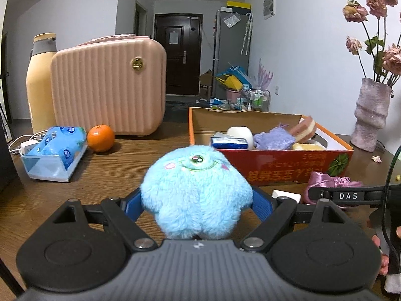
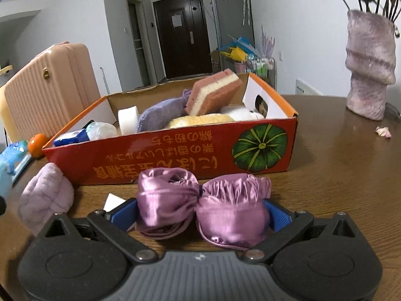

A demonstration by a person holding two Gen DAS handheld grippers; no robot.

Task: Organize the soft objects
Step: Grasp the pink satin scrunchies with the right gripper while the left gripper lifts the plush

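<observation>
Left gripper (image 1: pixel 196 204): blue fingers (image 1: pixel 132 207) clamped on either flank of a fluffy blue plush toy (image 1: pixel 196 190), embroidered face turned toward the box, held clear above the wooden surface (image 1: pixel 100 175).

Right gripper (image 2: pixel 200 215): blue fingers (image 2: pixel 277 217) closed against both sides of a bunched purple satin piece (image 2: pixel 203 208), gathered into two lobes; whether lifted or resting on the surface cannot be told.

Orange cardboard box (image 2: pixel 175 160), open-topped, just beyond both grippers, front panel bearing a green pumpkin print. Contents noted: pink-and-cream sponge (image 2: pixel 213 91) tilted against the far right end, lilac knitted item (image 2: pixel 160 114) in the middle, white roll (image 2: pixel 128 121), yellow fuzzy item (image 2: pixel 200 120), white plush item (image 2: pixel 240 113), blue tissue packet (image 2: pixel 71 136) at the left end.

Outside the box: lilac fleecy item (image 2: pixel 45 195) on the surface by the box's near left corner; small white piece (image 2: pixel 114 202) just beside the right gripper's left finger.

Further left on the surface: pack of blue tissue (image 1: pixel 54 150), an orange (image 1: pixel 100 138) touching or just beside it, ribbed pink case (image 1: pixel 110 85) behind, cream flask (image 1: pixel 41 85) beside the case.

Right side: mauve vase (image 1: pixel 372 115) holding dried roses (image 1: pixel 371 5), a fallen petal (image 1: pixel 376 159) near its base.
</observation>
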